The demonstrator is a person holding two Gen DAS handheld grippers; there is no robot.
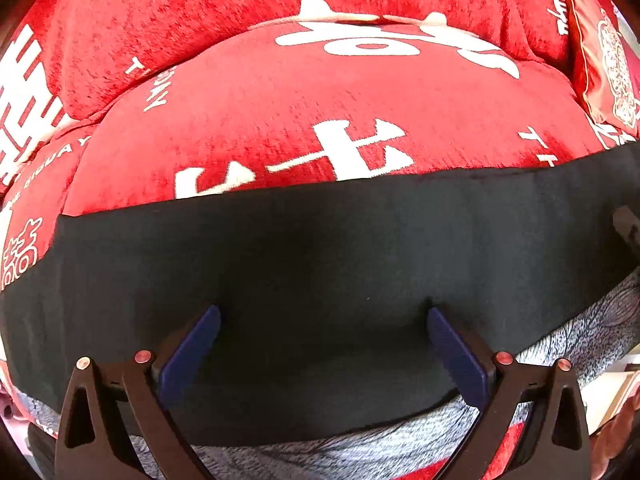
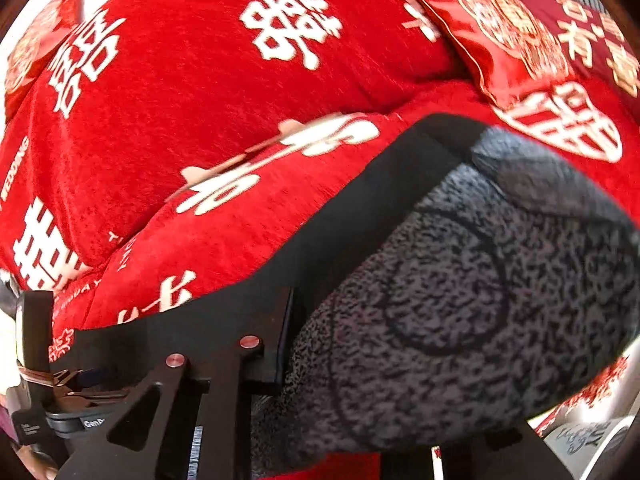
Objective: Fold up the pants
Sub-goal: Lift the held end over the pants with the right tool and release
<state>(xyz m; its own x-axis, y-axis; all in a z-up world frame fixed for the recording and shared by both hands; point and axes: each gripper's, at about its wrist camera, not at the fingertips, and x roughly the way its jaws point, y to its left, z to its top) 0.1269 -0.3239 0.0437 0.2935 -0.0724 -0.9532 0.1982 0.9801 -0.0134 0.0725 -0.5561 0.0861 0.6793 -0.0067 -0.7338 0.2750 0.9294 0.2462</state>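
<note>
The pants (image 1: 320, 256) lie across a red sofa seat: a black outer face with a grey mottled lining (image 1: 360, 436) showing at the near edge. My left gripper (image 1: 323, 324) is open, its blue pads (image 1: 190, 354) resting on the black cloth. In the right wrist view the pants (image 2: 460, 292) are bunched up close, grey fleece side out with a black edge (image 2: 360, 208). My right gripper (image 2: 344, 320) has one finger (image 2: 284, 320) showing; the cloth covers the other, and it looks shut on the pants.
The sofa's red seat cushion (image 1: 320, 104) with white characters lies ahead, its backrest (image 2: 208, 60) beyond. A red embroidered pillow (image 1: 600, 52) sits at the right; it also shows in the right wrist view (image 2: 520, 28). The other gripper's body (image 2: 36, 360) is at far left.
</note>
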